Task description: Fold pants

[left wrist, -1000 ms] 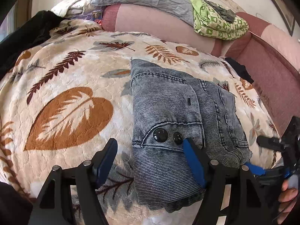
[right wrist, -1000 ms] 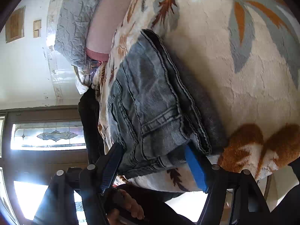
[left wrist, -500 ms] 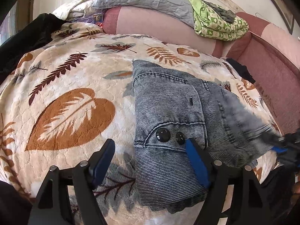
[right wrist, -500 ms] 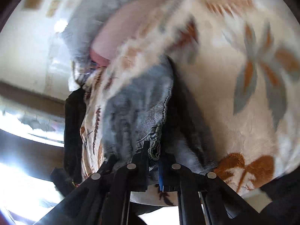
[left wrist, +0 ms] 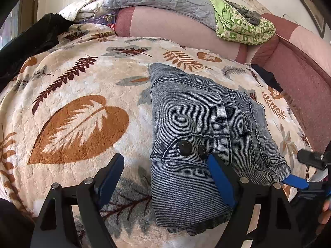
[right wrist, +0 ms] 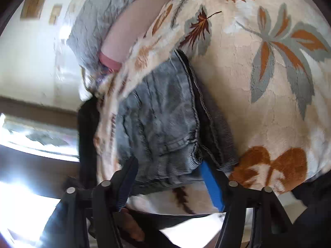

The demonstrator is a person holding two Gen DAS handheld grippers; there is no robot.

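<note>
The folded grey denim pants [left wrist: 198, 128] lie on the leaf-print blanket [left wrist: 78, 103] covering the bed. The left claw [left wrist: 165, 177] stands wide apart and is opening further, its right finger [left wrist: 220, 180] over the pants' near end, gripping nothing. The right claw [right wrist: 168, 183] is opening at the pants' corner, its pads clear of the fabric.

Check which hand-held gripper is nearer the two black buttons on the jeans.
Left. The left hand-held gripper has one finger right beside the buttons; the right hand-held gripper is off at the jeans' far corner.
</note>
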